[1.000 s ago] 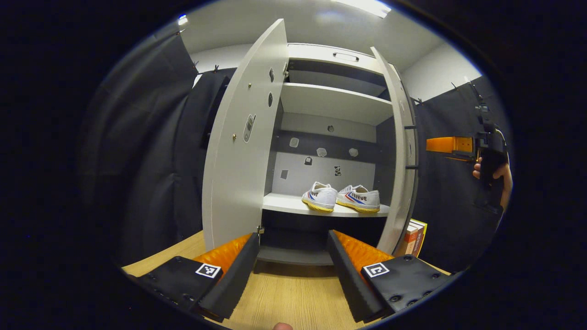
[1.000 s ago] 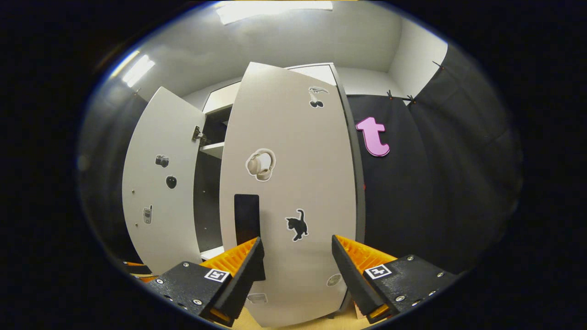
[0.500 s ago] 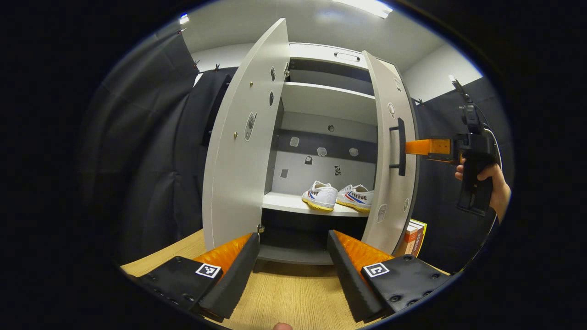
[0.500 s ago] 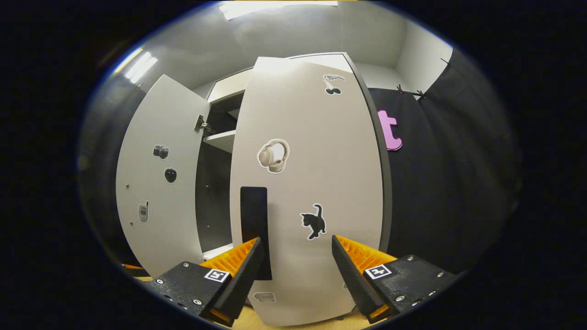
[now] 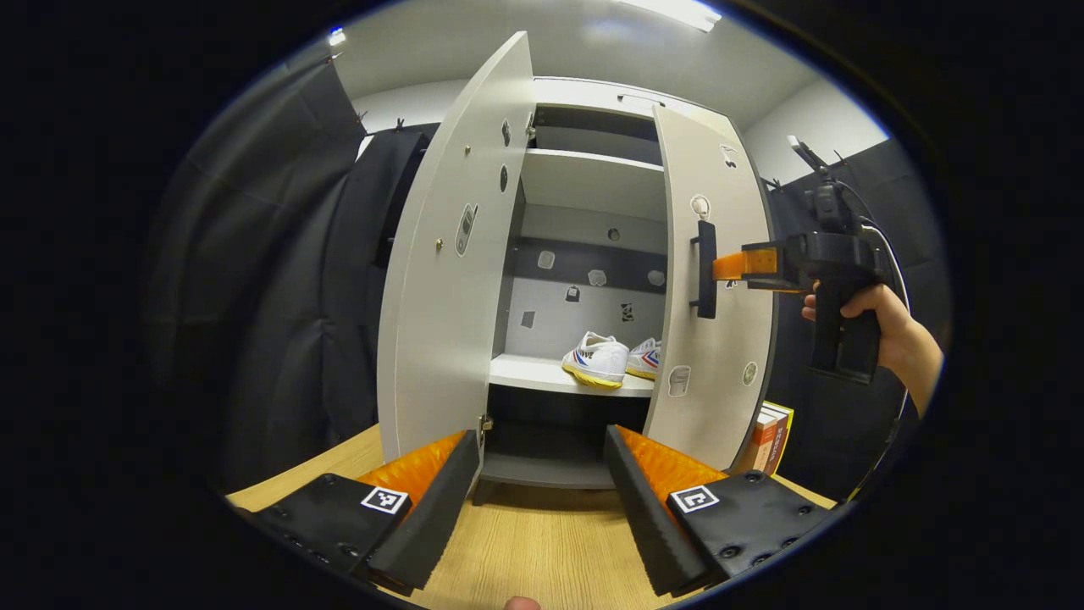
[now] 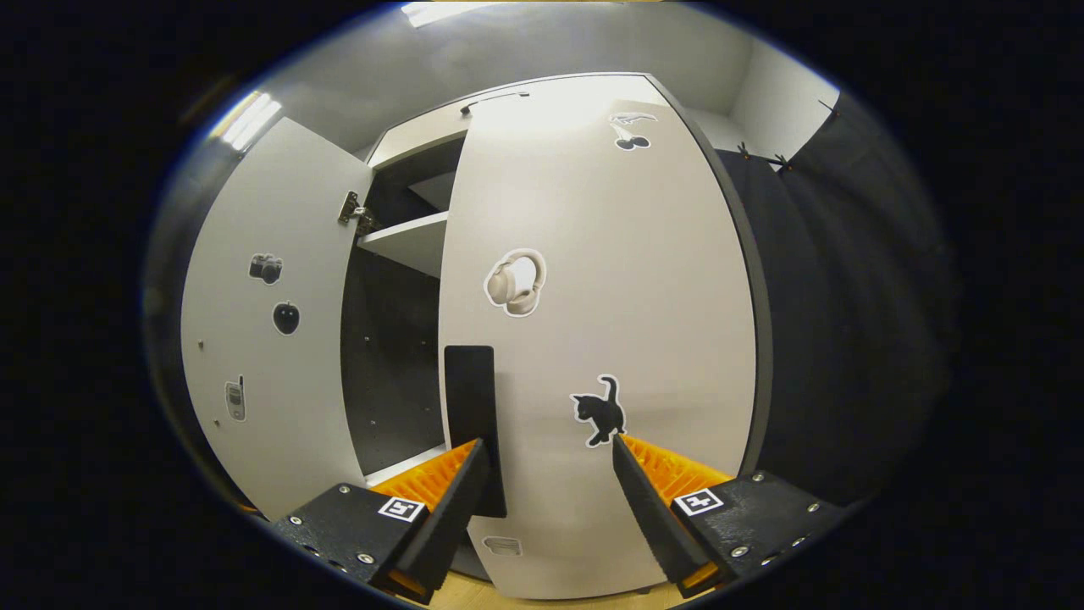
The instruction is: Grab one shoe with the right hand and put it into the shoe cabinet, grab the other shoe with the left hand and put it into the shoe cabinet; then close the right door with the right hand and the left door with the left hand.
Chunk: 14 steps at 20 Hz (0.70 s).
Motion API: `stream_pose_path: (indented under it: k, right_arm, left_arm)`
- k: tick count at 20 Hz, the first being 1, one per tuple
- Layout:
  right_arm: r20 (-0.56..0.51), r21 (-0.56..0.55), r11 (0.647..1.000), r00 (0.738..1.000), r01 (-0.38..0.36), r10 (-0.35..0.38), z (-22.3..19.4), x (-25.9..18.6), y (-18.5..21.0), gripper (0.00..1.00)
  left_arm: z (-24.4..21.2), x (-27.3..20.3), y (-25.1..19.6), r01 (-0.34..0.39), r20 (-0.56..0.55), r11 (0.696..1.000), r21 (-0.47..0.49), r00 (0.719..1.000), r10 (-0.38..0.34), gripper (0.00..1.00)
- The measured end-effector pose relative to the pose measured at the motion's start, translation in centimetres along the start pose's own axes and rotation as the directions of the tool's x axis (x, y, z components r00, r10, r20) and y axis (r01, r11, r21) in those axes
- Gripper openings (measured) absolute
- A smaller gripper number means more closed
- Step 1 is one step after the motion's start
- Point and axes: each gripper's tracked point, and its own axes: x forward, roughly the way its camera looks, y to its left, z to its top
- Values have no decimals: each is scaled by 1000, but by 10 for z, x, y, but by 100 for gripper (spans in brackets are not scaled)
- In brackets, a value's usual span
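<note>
Shoes [image 5: 611, 359] on the shelf behind the half-shut right door [image 5: 710, 339].

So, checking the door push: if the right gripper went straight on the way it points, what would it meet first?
The right door's outer face, probably between its black handle and cat sticker; the right gripper looks open and very close.

Bright ceiling lights [image 5: 669, 10], sharp focus, edges warped.
</note>
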Motion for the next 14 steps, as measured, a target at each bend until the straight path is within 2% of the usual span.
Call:
stream_pose_path:
  k: [9,11,14]
  right_arm:
    - [1,11,1000,1000,19,-19,-2,4,1,91]
    - [-9,17,1000,1000,25,-24,-2,2,0,92]
    - [31,21,999,999,40,-40,14,-8,-6,92]
  left_arm:
    - [0,-4,-13,46,-2,999,1,999,-46,94]
    - [1,-6,-16,52,-1,999,2,999,-52,97]
    - [4,-4,-18,51,7,999,5,999,-51,97]
